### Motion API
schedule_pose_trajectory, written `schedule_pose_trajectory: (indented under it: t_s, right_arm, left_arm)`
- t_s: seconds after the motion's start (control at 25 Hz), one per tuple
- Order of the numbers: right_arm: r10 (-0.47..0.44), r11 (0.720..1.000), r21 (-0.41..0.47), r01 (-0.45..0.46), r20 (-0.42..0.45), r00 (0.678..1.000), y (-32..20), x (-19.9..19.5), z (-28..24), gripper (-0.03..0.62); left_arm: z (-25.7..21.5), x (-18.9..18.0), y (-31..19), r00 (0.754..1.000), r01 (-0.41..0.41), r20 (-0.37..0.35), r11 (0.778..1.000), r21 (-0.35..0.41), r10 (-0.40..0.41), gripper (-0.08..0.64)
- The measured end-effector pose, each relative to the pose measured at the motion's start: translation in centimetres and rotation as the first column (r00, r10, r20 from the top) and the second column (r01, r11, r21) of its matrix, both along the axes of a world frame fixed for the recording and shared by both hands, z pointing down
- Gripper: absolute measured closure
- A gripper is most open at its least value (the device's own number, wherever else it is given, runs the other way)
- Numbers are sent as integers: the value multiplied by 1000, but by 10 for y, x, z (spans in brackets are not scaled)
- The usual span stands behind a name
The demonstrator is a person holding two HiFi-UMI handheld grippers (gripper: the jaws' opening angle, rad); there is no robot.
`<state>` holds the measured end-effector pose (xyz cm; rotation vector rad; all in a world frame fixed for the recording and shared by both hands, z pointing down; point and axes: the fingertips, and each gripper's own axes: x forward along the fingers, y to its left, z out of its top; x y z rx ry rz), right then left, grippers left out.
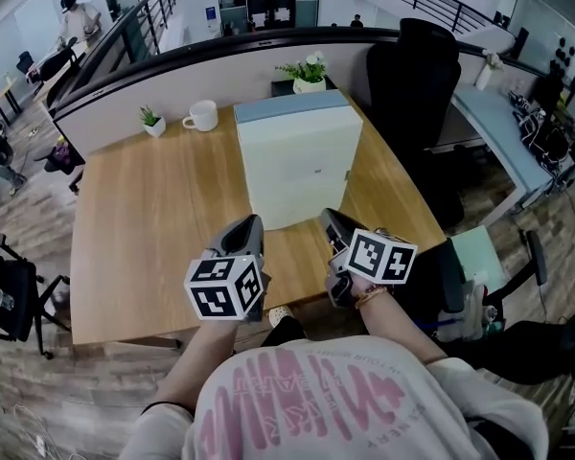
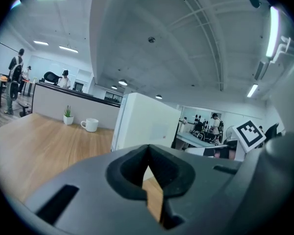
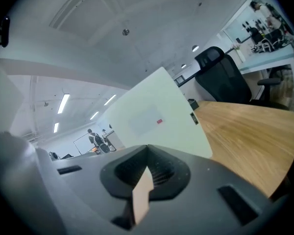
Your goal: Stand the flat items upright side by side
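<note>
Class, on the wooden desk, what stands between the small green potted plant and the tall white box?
A white ceramic mug stands there, apart from both the small green potted plant and the tall white box, in the head view.

A box (image 1: 297, 166) is stood upright at the middle of the table (image 1: 144, 228). To its far left a mug (image 1: 202, 115) is set, with a small plant (image 1: 152, 121) just left of it. A second plant (image 1: 309, 71) is placed behind the box at the far edge, and an office chair (image 1: 414, 75) is positioned beyond the table's far right corner.
</note>
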<state>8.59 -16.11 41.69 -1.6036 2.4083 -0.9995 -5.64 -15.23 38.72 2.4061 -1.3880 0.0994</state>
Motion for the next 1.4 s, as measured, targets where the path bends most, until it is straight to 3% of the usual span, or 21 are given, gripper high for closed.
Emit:
schedule_pose_trajectory:
  t_s: [0.32, 0.72, 1.4]
  right_arm:
    - [11, 991, 135, 11, -161, 987, 36, -6, -28, 597]
    - [24, 995, 103, -1, -217, 976, 81, -4, -7, 597]
    - [28, 998, 68, -12, -238, 971, 125, 2, 7, 597]
  left_arm:
    - [-14, -6, 36, 1000, 3, 21, 997, 71, -4, 558]
    - [1, -7, 79, 1000, -16, 7, 999, 52, 15, 558]
    - [9, -9, 125, 1000, -12, 4, 999, 39, 12, 558]
